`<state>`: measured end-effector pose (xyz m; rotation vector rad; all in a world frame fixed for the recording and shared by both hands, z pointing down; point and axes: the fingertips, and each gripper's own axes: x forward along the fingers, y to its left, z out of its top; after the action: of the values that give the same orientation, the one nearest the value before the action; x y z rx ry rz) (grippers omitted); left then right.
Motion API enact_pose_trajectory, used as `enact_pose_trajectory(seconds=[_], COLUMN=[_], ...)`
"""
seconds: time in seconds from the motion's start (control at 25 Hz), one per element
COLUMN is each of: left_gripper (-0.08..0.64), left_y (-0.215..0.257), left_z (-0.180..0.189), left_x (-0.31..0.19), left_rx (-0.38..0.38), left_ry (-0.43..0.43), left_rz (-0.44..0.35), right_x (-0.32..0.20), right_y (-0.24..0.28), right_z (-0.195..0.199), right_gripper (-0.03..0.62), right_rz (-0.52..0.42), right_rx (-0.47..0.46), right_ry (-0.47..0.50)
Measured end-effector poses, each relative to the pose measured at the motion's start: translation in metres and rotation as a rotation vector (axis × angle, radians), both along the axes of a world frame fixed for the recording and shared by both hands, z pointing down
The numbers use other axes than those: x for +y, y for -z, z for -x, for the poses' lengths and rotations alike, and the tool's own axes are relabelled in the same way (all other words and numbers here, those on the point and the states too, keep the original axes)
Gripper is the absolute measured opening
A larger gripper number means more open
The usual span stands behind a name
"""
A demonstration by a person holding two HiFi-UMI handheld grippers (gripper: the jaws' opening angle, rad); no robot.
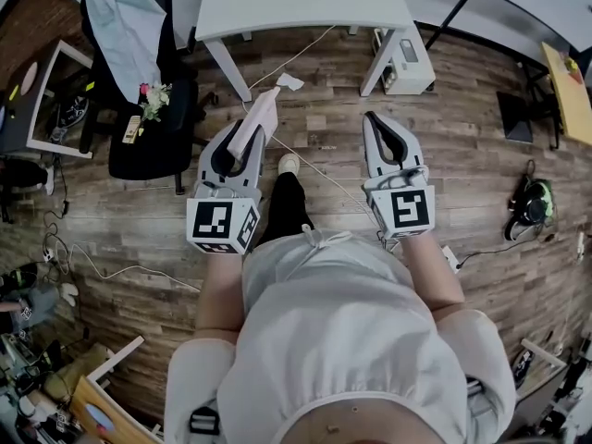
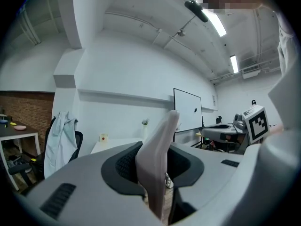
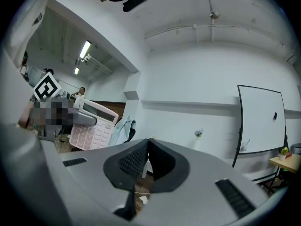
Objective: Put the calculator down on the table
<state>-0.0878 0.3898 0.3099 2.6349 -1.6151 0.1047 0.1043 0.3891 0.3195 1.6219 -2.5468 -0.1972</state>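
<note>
A pale pink calculator [image 1: 262, 118] stands on edge between the pads of my left gripper [image 1: 244, 137], which is shut on it. In the left gripper view the calculator [image 2: 157, 164] rises edge-on from between the jaws. In the right gripper view its keys and display [image 3: 91, 126] show at the left. My right gripper [image 1: 380, 126] is level beside the left one, jaws shut with nothing in them [image 3: 148, 144]. Both point toward a white table [image 1: 305, 3] ahead; neither is over it, and wooden floor lies beneath them.
A black office chair [image 1: 153, 128] with a light blue garment and a small bunch of flowers [image 1: 154, 96] stands left of the table. A white box [image 1: 407, 63] sits by the table's right leg. Cables cross the floor. A whiteboard [image 2: 188, 109] stands farther back.
</note>
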Motion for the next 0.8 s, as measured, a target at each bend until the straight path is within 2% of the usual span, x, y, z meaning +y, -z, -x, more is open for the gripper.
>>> enact_pose_trajectory(seconds=[0.28,0.56,0.8], left_gripper=[0.132,0.132,0.132], left_y=[-0.006,-0.002,0.001], left_z=[0.02,0.053,0.078], left_x=[-0.091,-0.214,-0.311], left_rx=[0.023,0.056,0.052], left_ry=[-0.028,-0.053,-0.083], left_rz=[0.003,0.002,0.006], right_x=[-0.091,-0.214,-0.314], right_y=[0.003,0.007,0.009], right_z=[0.027,0.06,0.083], right_gripper=[0.006,0.006,0.006], right_rz=[-0.01,0.005,0.005], right_rx=[0.021,0.028,0.022], right_ry=[-0.007,-0.034,-0.073])
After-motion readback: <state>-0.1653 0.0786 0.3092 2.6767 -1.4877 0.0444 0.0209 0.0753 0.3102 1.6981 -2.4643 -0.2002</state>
